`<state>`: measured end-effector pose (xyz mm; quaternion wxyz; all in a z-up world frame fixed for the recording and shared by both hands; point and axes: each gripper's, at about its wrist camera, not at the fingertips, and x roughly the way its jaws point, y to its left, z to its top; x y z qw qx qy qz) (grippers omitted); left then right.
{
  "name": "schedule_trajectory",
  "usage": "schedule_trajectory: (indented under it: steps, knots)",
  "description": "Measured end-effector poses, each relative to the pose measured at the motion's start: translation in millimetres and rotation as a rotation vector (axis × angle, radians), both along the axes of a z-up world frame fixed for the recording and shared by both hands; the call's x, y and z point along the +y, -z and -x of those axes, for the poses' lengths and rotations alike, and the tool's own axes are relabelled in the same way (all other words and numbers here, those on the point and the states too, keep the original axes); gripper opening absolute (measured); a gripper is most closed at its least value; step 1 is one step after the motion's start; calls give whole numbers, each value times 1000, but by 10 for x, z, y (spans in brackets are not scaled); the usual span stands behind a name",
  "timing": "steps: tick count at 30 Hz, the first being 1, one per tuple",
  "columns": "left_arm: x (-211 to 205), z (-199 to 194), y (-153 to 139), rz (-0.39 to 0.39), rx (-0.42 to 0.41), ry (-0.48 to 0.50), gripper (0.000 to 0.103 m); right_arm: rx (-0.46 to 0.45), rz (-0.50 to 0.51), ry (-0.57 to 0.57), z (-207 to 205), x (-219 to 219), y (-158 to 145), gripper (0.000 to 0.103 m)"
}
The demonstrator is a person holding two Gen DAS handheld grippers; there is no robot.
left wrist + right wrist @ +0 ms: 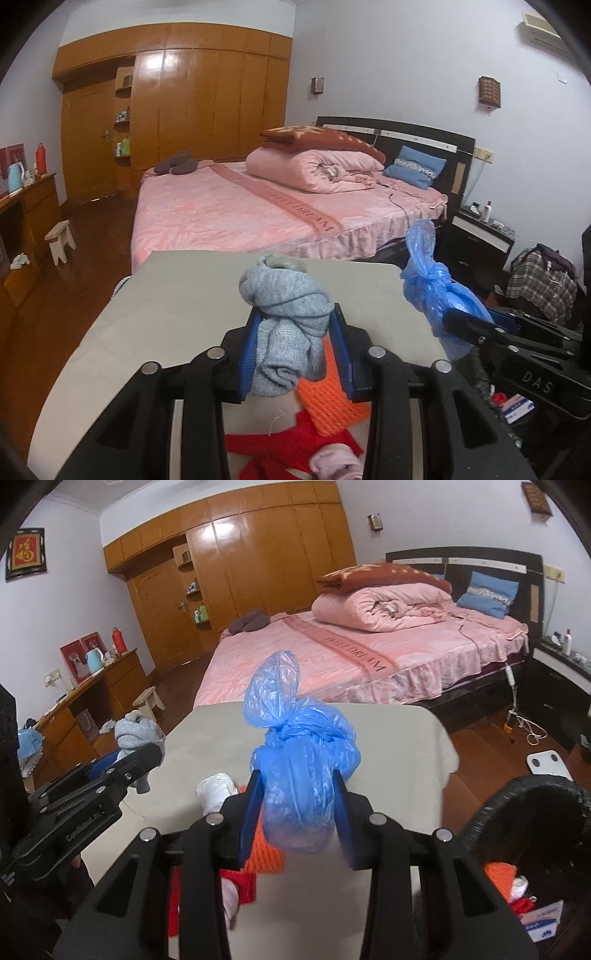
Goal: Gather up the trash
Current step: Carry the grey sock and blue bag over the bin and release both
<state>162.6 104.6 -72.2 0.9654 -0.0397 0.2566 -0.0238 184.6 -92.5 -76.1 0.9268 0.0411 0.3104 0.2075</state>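
Observation:
My left gripper [295, 317] is shut on a bundled grey sock [288, 310] and holds it above a beige table [166, 314]. My right gripper [299, 779] is shut on a knotted blue plastic bag [299, 760], also lifted over the table [399, 746]. The bag shows at the right in the left wrist view [432, 284]. The grey sock and left gripper show at the left in the right wrist view [136, 734]. Below on the table lie an orange ribbed piece [328, 406], a red cloth [295, 446] and a pink sock [332, 461].
A dark wicker basket [524, 812] stands at the table's right, holding orange and red scraps and a blue-white packet. A white rolled item [218, 790] lies on the table. A pink bed [351, 657], wooden wardrobe, desk and small stool [149, 701] lie beyond.

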Motion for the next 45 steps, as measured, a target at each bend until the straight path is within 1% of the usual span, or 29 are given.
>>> schedule_trajectory:
  steps: [8,13,20,26,36,40,45]
  knots:
    - [-398,230,-169,-2,-29,70,36,-29,0,69,334,-434,-189,35]
    - [-665,376,-264,13,-45,118,36,-57,12,122,529,-721,-292,35]
    - [-1044,537,-327,12,-58,186,36,-90,21,192,754,-1131,-363,35]
    - [-1333,649,-392,1,-77,239,36,-109,35,235,954,-1374,-381,35]
    - [-1700,728,-442,-12,-86,327,36,-116,50,309,1191,-1720,-336,36]
    - [-1879,699,-401,-16,-83,370,36,-102,59,348,1246,-1896,-248,36]
    - [-2119,614,-304,-18,-63,426,36,-63,72,403,1243,-2127,-85,36]
